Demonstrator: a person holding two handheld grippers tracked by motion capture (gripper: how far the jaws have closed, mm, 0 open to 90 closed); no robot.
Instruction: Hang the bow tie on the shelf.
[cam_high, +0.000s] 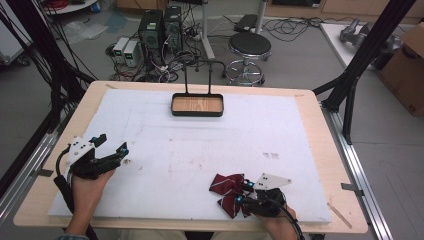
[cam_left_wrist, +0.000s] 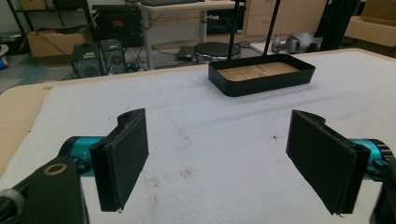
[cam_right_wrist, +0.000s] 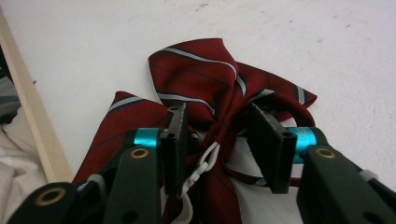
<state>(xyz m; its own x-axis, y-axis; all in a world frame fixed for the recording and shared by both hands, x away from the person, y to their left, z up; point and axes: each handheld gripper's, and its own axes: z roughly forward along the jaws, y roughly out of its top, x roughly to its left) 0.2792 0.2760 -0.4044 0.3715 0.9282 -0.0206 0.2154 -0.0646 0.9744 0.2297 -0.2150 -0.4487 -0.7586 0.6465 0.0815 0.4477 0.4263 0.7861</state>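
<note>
My right hand-held gripper (cam_right_wrist: 218, 147) straddles the knot of the red striped bow tie (cam_right_wrist: 205, 88) at the bench's (cam_high: 310, 165) five o'clock, jaws narrowed but not yet pinching; my left hand-held gripper (cam_left_wrist: 217, 163) gapes wide, empty, at eight o'clock.

nope, no readable text anywhere here, no labels, brands or numbers sharp enough to make out on anything.
</note>
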